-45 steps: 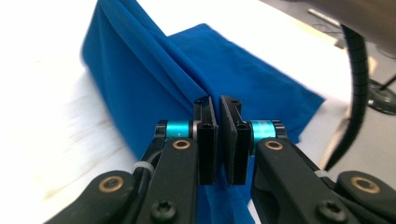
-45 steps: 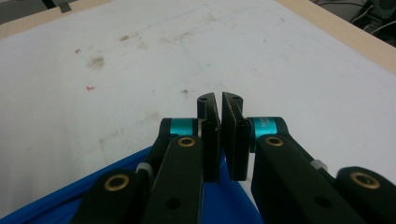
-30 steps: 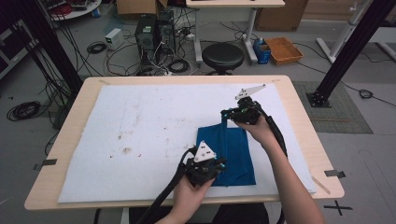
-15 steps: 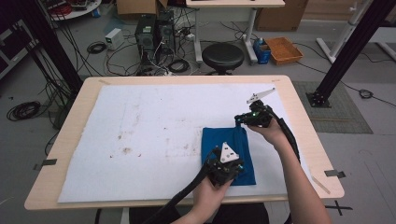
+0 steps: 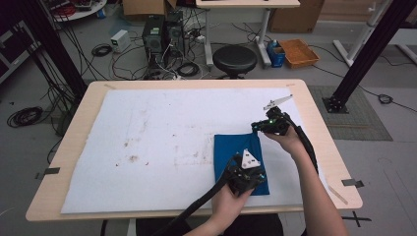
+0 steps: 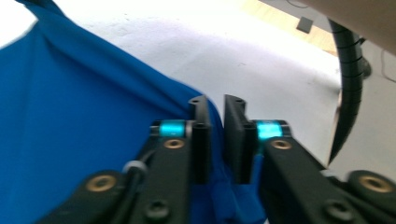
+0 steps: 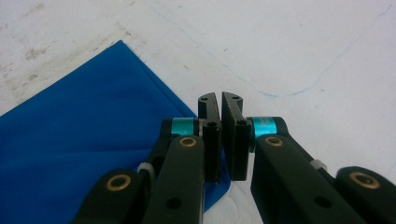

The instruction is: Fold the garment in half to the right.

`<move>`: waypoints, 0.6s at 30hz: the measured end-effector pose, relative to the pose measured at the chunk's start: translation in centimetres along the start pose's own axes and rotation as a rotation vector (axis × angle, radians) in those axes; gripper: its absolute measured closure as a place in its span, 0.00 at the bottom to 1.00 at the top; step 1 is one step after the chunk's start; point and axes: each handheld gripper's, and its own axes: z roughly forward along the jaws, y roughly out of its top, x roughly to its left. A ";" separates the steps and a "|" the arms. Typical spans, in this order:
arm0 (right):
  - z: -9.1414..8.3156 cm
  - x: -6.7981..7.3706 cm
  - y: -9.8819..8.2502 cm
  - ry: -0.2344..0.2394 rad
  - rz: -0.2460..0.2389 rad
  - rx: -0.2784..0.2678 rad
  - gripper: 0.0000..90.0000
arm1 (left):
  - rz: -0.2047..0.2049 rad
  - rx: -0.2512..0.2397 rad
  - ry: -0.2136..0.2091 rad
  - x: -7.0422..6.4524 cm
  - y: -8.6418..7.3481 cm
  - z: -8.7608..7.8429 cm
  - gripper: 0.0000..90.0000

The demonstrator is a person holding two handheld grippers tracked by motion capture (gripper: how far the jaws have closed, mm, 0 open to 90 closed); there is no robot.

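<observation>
Cloth (image 5: 235,157) edge sits between left claw (image 6: 215,105), just loosening; right claw (image 7: 219,100) pinches its corner.

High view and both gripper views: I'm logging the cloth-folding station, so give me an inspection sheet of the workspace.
Surface: wooden table under a white mat with brownish stains.
Job's things: blue cloth, folded, at the mat's near right.
Clutter: nothing seen on the mat.
Grippers: left gripper at the cloth's near edge, jaws just been opening, cloth between them; right gripper shut on the cloth's far corner.
Cables: one trailing from each gripper; loose coils on the floor.
Surroundings: stool, computer towers, orange tray.
</observation>
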 end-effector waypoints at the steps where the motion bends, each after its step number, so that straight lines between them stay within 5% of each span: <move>1: 0.0 0.0 0.0 -0.008 0.002 0.001 0.95 | 0.008 0.003 -0.010 -0.1 0.0 0.0 0.83; 9: -0.8 -0.1 -0.2 -0.057 0.069 0.000 0.86 | 0.028 -0.002 -0.061 0.3 -0.1 -1.3 0.75; 15: -1.6 0.9 -0.2 -0.039 0.129 -0.025 0.83 | 0.045 -0.029 -0.034 1.7 -0.1 -4.5 0.73; 18: -1.0 1.4 -0.1 -0.060 0.136 0.026 0.88 | 0.047 -0.033 0.005 2.8 -0.2 -6.2 0.72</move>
